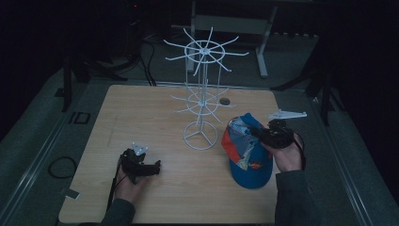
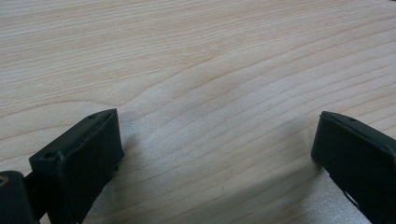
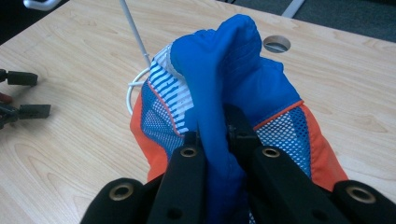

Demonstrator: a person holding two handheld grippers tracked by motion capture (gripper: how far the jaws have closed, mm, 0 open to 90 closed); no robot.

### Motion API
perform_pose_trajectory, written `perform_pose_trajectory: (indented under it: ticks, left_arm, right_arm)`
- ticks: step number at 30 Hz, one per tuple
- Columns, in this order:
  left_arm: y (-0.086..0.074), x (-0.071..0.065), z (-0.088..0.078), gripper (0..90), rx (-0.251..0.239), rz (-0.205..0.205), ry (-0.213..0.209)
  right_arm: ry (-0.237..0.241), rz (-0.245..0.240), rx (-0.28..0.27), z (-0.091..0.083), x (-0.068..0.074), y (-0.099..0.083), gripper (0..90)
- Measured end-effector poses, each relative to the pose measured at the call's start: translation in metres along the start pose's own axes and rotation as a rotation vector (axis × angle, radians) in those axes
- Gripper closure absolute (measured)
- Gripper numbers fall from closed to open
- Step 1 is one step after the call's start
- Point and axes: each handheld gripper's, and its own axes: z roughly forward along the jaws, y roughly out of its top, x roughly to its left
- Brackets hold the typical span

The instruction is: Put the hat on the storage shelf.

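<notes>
Item 1: left gripper [image 1: 157, 165], low over the wooden table [image 1: 141, 108] near its front left; jaws spread wide, nothing between them.
Item 2: white wire rack [image 1: 203, 84], upright at table centre, 2 tiers of prongs, ring base.
Item 3: blue-and-orange cap [image 1: 247, 150], right of the rack, brim toward the person.
Item 4: right gripper [image 3: 215, 140], jaws pinched tight on the cap's blue fabric.

Dark lab: rig stands [image 1: 263, 47], cables [image 1: 146, 66]
</notes>
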Motion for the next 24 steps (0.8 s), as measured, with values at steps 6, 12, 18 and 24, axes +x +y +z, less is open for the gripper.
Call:
perform_pose_trajectory:
  ticks: [6,12,18,24]
  left_arm:
    - [0.000,0.000,0.000,2.3,0.002,0.000,-0.001]
    - [0.000,0.000,0.000,2.3,0.002,0.000,-0.001]
    - [0.000,0.000,0.000,2.3,0.001,-0.001,-0.001]
    - [0.000,0.000,0.000,2.3,0.000,-0.002,-0.001]
  right_arm:
    - [-0.015,-0.005,-0.018,-0.008,0.000,0.003,86.5]
    - [-0.026,-0.015,-0.036,-0.017,0.000,0.006,86.6]
    - [0.003,-0.005,-0.070,-0.025,0.000,0.009,86.6]
    - [0.023,0.002,-0.087,-0.030,-0.002,0.010,86.6]
